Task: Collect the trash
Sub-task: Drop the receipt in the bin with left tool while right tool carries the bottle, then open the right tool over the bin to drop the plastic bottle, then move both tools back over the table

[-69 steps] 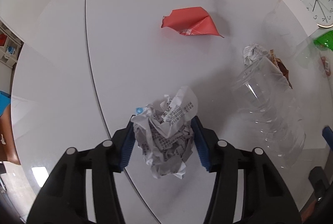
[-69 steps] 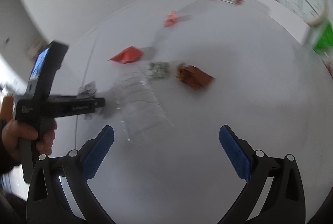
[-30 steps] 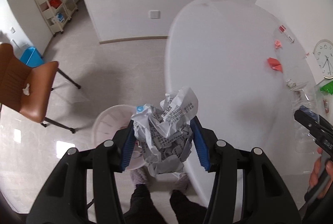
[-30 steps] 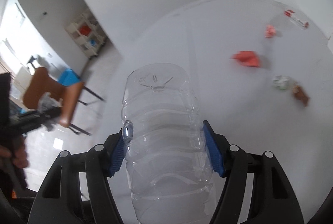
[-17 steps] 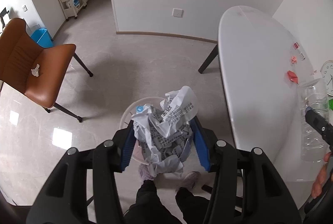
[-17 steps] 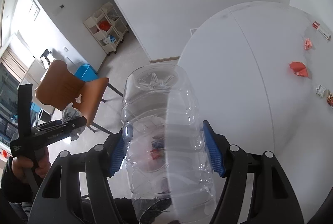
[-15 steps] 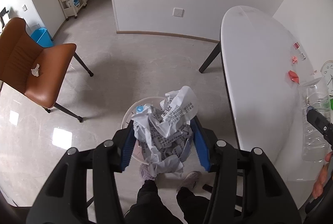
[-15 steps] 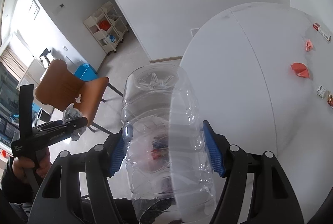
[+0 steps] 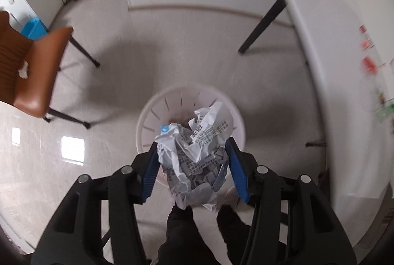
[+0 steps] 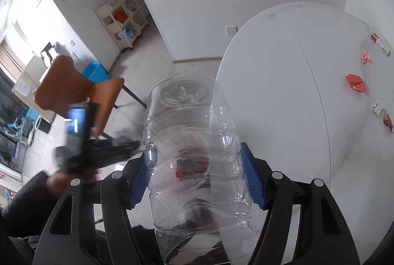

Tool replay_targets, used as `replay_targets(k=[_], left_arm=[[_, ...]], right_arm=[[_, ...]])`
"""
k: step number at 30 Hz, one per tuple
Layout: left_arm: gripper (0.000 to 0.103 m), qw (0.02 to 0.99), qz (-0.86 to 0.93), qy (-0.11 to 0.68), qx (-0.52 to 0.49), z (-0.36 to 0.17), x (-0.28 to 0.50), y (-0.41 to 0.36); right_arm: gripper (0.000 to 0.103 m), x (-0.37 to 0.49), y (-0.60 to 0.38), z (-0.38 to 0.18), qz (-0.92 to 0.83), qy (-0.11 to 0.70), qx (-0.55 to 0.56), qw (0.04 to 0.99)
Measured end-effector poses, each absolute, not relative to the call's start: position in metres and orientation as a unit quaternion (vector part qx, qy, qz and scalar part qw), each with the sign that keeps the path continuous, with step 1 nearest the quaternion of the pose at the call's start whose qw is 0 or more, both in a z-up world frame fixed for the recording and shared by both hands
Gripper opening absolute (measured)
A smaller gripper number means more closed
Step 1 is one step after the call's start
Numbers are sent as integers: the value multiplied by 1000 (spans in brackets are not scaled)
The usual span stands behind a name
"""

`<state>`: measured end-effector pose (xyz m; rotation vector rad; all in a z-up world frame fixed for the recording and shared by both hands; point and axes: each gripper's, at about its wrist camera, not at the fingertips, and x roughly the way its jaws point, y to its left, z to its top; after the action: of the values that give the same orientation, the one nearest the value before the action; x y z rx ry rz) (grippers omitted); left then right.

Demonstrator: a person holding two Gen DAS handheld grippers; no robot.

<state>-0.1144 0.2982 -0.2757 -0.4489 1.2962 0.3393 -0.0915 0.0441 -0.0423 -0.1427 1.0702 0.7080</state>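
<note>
A crumpled printed paper (image 9: 197,142) sits clamped between the blue pads of my left gripper (image 9: 191,149), which points steeply down. It hangs right above a white slotted trash bin (image 9: 172,95) on the floor. My right gripper (image 10: 194,151) is shut on a clear plastic bottle (image 10: 189,112), whose base points away from the camera, beside the table's edge. In the right wrist view the left tool shows as a dark blur at the left, held by a hand (image 10: 56,181). Red and pink paper scraps lie far off on the white table (image 10: 270,68).
On the table lie a red folded paper (image 10: 355,83), a pink scrap (image 10: 366,56), a small paper ball (image 10: 378,108) and a brown wrapper (image 10: 387,121). A brown chair (image 9: 29,63) stands left of the bin. The person's dark trouser legs (image 9: 187,223) are just below it.
My left gripper has sunk toward the bin with the paper, so the bin looks larger and nearer. The right gripper still holds the bottle and has shifted only slightly.
</note>
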Motion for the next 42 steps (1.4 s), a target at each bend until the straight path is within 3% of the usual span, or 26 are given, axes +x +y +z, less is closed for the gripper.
replay_targets(k=[6, 10, 16, 25, 30, 32, 34, 36, 42], left_arm=[[75, 718, 142, 642, -230, -369, -95, 306], [81, 704, 141, 652, -244, -383, -94, 310], [95, 734, 173, 600, -268, -322, -132, 338], [95, 765, 266, 536, -238, -212, -231, 388], [95, 769, 304, 503, -251, -172, -267, 405], [95, 773, 311, 491, -254, -160, -272, 405], [95, 779, 312, 486, -244, -149, -270, 406], [95, 791, 302, 482, -225, -136, -263, 404], [95, 822, 258, 459, -216, -113, -232, 392]], right_arm=[[68, -104, 56, -41, 321, 509, -97, 793], [68, -112, 65, -47, 320, 519, -103, 786], [69, -120, 99, -67, 350, 526, -110, 767], [69, -108, 182, -145, 391, 546, -148, 726], [77, -105, 213, -179, 370, 562, -174, 719], [82, -104, 213, -174, 359, 565, -165, 725], [94, -104, 204, -154, 348, 550, -153, 743], [100, -109, 190, -129, 337, 525, -147, 767], [100, -123, 143, -58, 301, 467, -118, 823]])
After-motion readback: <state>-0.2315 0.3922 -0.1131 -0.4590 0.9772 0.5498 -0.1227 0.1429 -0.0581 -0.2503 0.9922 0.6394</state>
